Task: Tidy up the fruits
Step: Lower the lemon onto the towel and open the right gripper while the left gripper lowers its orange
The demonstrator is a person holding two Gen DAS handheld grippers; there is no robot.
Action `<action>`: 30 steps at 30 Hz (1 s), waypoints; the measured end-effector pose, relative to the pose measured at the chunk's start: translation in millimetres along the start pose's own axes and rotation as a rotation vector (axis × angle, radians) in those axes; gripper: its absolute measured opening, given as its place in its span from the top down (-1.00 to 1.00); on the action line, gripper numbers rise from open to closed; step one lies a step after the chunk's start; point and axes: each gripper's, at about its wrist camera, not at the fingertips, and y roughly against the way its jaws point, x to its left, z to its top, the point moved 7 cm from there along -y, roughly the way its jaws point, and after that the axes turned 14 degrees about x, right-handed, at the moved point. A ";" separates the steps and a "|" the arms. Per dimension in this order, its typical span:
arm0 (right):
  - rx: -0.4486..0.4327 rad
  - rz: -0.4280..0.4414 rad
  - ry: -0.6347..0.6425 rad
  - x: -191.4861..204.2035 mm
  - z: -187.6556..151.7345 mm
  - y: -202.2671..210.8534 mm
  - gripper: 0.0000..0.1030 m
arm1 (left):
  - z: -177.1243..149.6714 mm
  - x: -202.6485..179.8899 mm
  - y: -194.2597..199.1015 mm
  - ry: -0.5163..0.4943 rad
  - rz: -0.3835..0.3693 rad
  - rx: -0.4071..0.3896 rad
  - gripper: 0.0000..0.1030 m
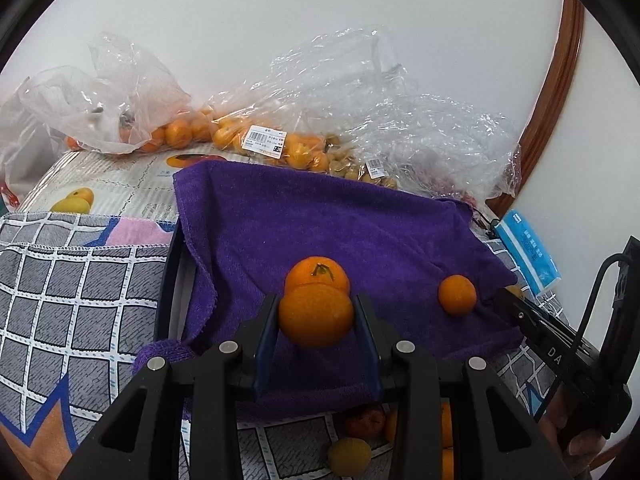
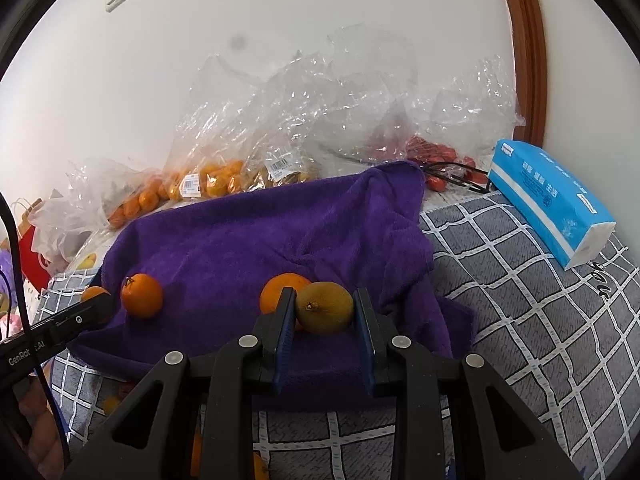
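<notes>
Left gripper [image 1: 316, 318] clamps orange [image 1: 316, 315] above purple towel [image 1: 320, 220], near its front edge. Right gripper [image 2: 325, 312] clamps yellow-green fruit [image 2: 325, 307] over towel's front edge, second orange [image 2: 280, 286] just behind.

The left gripper [image 1: 316, 312] hides 2 fruits below the purple towel [image 1: 320, 216]; bag labels [image 1: 265, 142] are unreadable.

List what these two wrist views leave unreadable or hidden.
- Fruits near the bottom edge, left wrist view: partly hidden by the left gripper.
- Price labels, right wrist view: too small to read.
- Red fruit, right wrist view: kind unclear behind the crinkled plastic bags.
</notes>
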 end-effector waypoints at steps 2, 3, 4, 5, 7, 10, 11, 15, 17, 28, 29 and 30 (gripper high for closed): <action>0.002 -0.001 0.004 0.1 -0.2 -0.6 0.44 | -0.2 0.8 -0.2 0.003 0.002 0.000 0.32; 0.003 -0.003 0.005 0.2 -0.5 -0.7 0.44 | -0.3 1.5 -0.5 0.004 0.003 0.001 0.32; 0.003 -0.005 0.006 0.2 -0.7 -0.9 0.44 | -0.3 1.9 -1.2 0.004 0.003 0.003 0.32; 0.004 -0.006 0.008 0.4 -0.8 -1.2 0.44 | -0.3 2.1 -1.9 0.004 0.003 0.006 0.32; 0.008 -0.007 0.011 0.6 -0.9 -2.2 0.44 | -0.7 2.2 -3.1 0.003 0.004 0.011 0.32; 0.012 -0.011 0.016 1.3 -1.3 -3.5 0.44 | -1.4 1.0 -5.0 -0.004 0.006 0.020 0.32; 0.013 -0.011 0.018 1.7 -1.6 -3.7 0.44 | -1.6 0.7 -5.3 -0.006 0.006 0.022 0.32; 0.018 -0.015 0.021 2.2 -2.3 -5.2 0.44 | -2.2 0.3 -6.5 -0.009 0.011 0.029 0.32; 0.020 -0.014 0.020 2.0 -2.3 -6.1 0.44 | -2.5 0.5 -7.6 -0.009 0.010 0.034 0.32; 0.047 -0.029 0.038 5.5 -4.8 -12.1 0.44 | -5.8 0.0 -15.2 -0.014 0.005 0.072 0.32; 0.050 -0.030 0.038 5.4 -5.0 -12.7 0.44 | -6.0 -0.4 -15.3 -0.015 0.005 0.072 0.32; 0.054 -0.031 0.038 5.2 -5.1 -13.4 0.44 | -6.1 -0.8 -15.3 -0.016 0.005 0.072 0.32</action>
